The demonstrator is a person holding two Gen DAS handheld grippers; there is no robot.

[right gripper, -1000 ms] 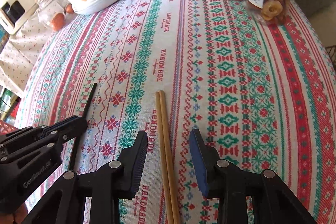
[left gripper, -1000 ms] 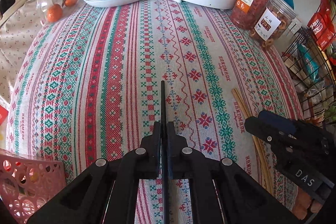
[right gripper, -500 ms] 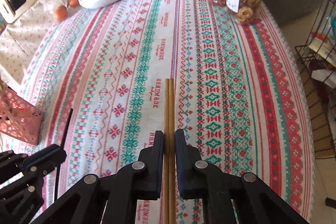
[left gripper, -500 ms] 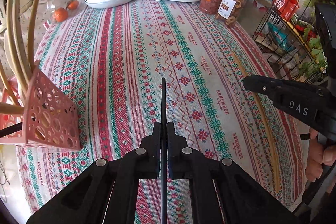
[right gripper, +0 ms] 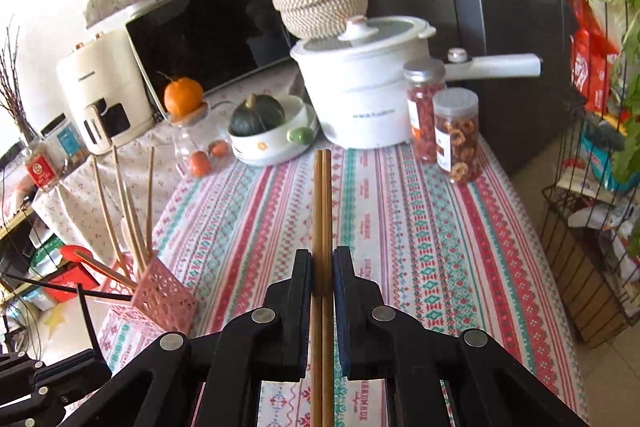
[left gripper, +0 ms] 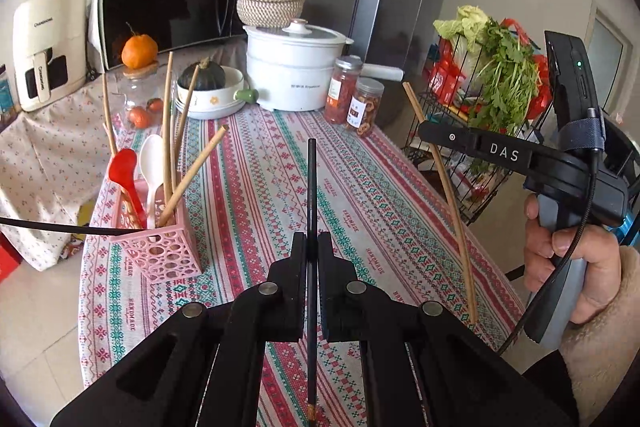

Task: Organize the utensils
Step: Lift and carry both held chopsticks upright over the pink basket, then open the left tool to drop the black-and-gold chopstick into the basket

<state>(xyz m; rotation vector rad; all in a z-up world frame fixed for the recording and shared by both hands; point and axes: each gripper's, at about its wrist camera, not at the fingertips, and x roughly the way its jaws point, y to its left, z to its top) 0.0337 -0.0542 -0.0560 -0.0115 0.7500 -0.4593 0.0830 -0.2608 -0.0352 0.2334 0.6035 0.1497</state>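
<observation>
My left gripper [left gripper: 312,241] is shut on a single black chopstick [left gripper: 311,183], which points forward above the striped tablecloth [left gripper: 372,199]. My right gripper [right gripper: 322,257] is shut on a pair of wooden chopsticks [right gripper: 322,199], held off the table. In the left wrist view the right gripper [left gripper: 430,131] hangs at the right with the wooden pair [left gripper: 450,191] slanting down from it, and a hand [left gripper: 568,259] grips its handle. A pink perforated holder [left gripper: 164,253] stands at the table's left edge. It holds a red spoon [left gripper: 122,167], a white spoon [left gripper: 152,155] and several chopsticks.
At the back of the table stand a white pot [left gripper: 292,71], two jars [left gripper: 352,95] and a bowl with a dark squash [left gripper: 208,83]. A wire rack with greens [left gripper: 496,83] is off the right edge. A microwave [left gripper: 168,3] sits behind.
Both grippers have lifted away from the cloth with their chopsticks. The right gripper's jaws closed on the wooden pair. The pink holder has come into view on the left.
</observation>
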